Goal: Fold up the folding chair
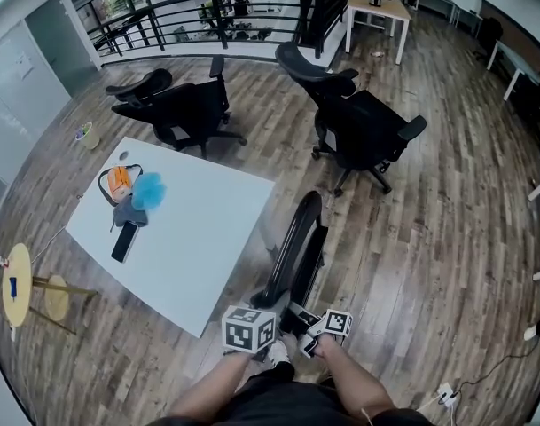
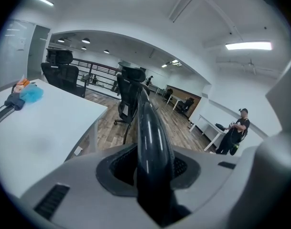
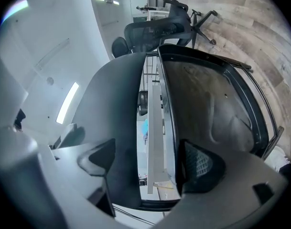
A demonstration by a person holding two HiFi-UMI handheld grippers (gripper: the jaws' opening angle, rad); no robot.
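An open-plan office on an upper level: wood-plank floor (image 1: 447, 202), a white work table (image 1: 207, 238) at 9 o'clock, black swivel chairs (image 1: 185, 109) at 11 and 1 o'clock, a black railing (image 1: 207, 11) at 12 o'clock, a small desk (image 1: 380, 9) beyond, and strip lights (image 2: 249, 46) overhead.

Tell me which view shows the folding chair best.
Head view: most of the folding chair shows, edge-on beside the white table, nearly flat. Left gripper view gives only one black bar of it between the jaws. Right gripper view is too close: two panels with a gap between them.
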